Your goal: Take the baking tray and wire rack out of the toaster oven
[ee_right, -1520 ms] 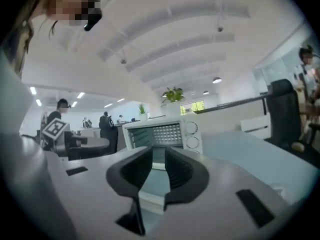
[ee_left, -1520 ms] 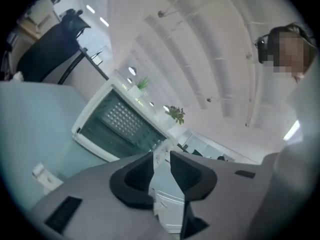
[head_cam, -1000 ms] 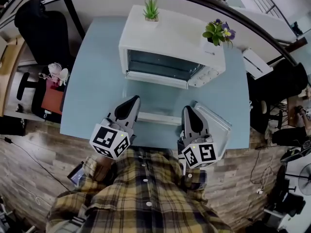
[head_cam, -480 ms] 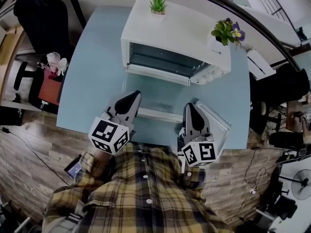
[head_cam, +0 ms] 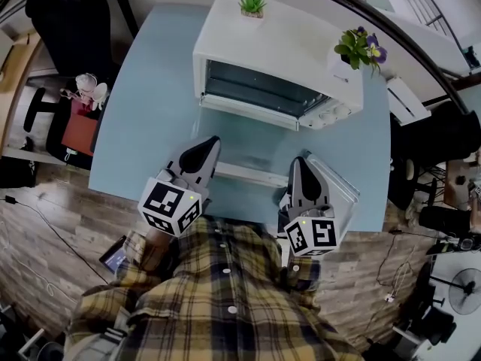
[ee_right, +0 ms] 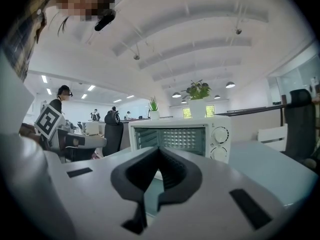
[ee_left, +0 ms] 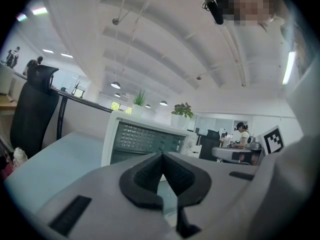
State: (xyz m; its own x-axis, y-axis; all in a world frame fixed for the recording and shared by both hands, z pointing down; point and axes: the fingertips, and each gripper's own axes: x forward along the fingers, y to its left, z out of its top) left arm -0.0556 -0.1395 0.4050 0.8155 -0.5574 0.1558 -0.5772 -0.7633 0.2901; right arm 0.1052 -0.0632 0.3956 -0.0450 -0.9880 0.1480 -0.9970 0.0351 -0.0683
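Overhead, the head view shows the white toaster oven (head_cam: 278,47) on the blue table (head_cam: 143,126), its glass door (head_cam: 248,138) dropped open toward the person. The baking tray (head_cam: 342,194) lies out on the table near its right front corner, just beside the right gripper (head_cam: 299,164). The left gripper (head_cam: 205,145) sits by the door's left end.

Left gripper view: left gripper (ee_left: 162,170) clenched, jaws together on nothing, toaster oven (ee_left: 145,136) ahead.

Right gripper view: right gripper (ee_right: 159,159) likewise clenched and empty, facing the toaster oven (ee_right: 175,136)
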